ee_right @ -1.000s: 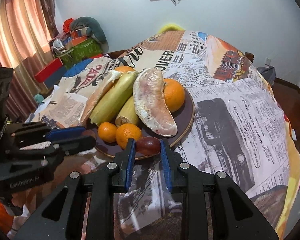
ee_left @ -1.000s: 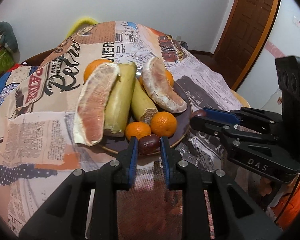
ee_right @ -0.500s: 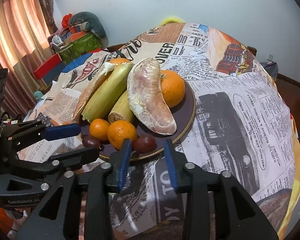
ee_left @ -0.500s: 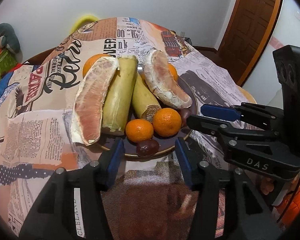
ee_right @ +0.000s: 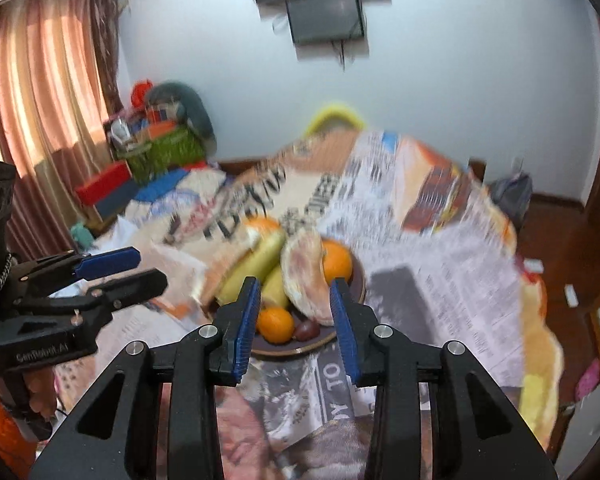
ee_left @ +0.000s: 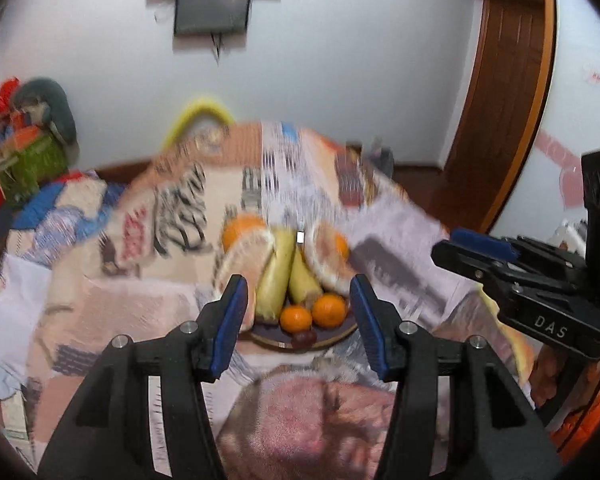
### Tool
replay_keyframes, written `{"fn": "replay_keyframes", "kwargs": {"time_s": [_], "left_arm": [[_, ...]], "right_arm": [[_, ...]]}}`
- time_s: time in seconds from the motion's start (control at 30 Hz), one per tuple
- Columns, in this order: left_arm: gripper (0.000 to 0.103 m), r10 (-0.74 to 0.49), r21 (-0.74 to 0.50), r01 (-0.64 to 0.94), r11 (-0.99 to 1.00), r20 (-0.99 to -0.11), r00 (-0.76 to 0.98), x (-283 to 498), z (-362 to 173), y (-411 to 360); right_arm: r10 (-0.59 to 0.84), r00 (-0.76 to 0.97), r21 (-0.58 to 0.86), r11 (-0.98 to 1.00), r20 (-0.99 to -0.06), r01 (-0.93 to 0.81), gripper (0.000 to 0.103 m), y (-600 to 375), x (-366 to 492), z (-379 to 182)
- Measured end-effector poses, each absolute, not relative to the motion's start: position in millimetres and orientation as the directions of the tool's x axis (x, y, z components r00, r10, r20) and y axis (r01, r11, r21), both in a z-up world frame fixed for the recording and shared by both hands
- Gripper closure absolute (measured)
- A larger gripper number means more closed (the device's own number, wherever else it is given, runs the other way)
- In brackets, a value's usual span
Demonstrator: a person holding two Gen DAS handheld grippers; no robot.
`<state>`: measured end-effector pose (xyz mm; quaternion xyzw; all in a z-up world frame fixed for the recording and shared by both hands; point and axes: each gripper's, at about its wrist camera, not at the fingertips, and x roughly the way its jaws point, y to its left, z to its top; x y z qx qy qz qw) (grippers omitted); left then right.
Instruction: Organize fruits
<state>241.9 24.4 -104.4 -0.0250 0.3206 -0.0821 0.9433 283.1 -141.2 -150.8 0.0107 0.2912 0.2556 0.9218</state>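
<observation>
A dark round plate [ee_left: 324, 340] [ee_right: 356, 280] on the newspaper-print tablecloth holds pomelo segments [ee_left: 240, 260] [ee_right: 304, 276], two pale green cobs [ee_left: 276, 276] [ee_right: 248, 268], big oranges [ee_left: 242, 228] [ee_right: 338, 262], small tangerines [ee_left: 330, 310] [ee_right: 275, 324] and dark dates [ee_left: 304, 337] [ee_right: 306, 330] at its near rim. My left gripper [ee_left: 298, 320] is open and empty, held back and above the plate's near side. My right gripper [ee_right: 294, 318] is open and empty, also back from the plate. Each gripper shows in the other's view, the right one [ee_left: 480, 248], the left one [ee_right: 120, 272]. Both views are motion-blurred.
The tablecloth [ee_right: 440, 240] drapes over a round table. A yellow chair back [ee_left: 198, 118] stands behind it. Baskets and boxes [ee_right: 160, 148] pile up by the curtain at left. A wooden door [ee_left: 508, 92] is at right, a wall-mounted TV [ee_right: 320, 0] above.
Both grippers let go of their dates onto the plate's near rim, opened wide, and pulled back and up away from the plate.
</observation>
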Motion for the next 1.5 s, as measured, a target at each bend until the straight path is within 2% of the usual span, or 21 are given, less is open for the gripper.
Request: {"fn": "replay_keyframes", "kwargs": {"time_s": [0.27, 0.37, 0.53, 0.67, 0.83, 0.87, 0.93, 1.5], "left_arm": [[0.051, -0.168, -0.089, 0.144, 0.986, -0.387, 0.907, 164, -17, 26], [0.046, -0.15, -0.07, 0.135, 0.988, -0.314, 0.937, 133, 5, 25], [0.031, -0.121, -0.057, 0.11, 0.992, -0.249, 0.961, 104, 21, 23], [0.014, -0.102, -0.047, 0.094, 0.995, -0.227, 0.969, 89, 23, 24], [0.007, -0.083, -0.041, 0.076, 0.996, -0.213, 0.974, 82, 23, 27], [0.002, -0.082, -0.043, 0.075, 0.996, -0.212, 0.974, 81, 23, 27], [0.001, -0.073, -0.045, 0.065, 0.997, -0.203, 0.976, 80, 21, 28], [0.0, -0.076, -0.037, 0.07, 0.997, -0.207, 0.975, 74, 20, 26]], "right_arm": [[0.492, 0.813, 0.136, 0.87, -0.313, -0.474, 0.07, -153, 207, -68], [0.491, 0.838, 0.121, 0.871, -0.238, -0.476, 0.069, -155, 179, -46], [0.476, 0.865, 0.113, 0.879, -0.157, -0.463, 0.044, -156, 147, -32], [0.439, 0.889, 0.096, 0.898, -0.131, -0.43, 0.023, -152, 138, -33], [0.415, 0.901, 0.1, 0.909, -0.126, -0.405, 0.012, -150, 141, -37], [0.409, 0.904, 0.098, 0.912, -0.125, -0.399, 0.009, -153, 136, -37], [0.393, 0.911, 0.094, 0.919, -0.123, -0.384, 0.0, -154, 136, -39], [0.376, 0.918, 0.085, 0.926, -0.131, -0.367, 0.0, -158, 125, -41]]}}
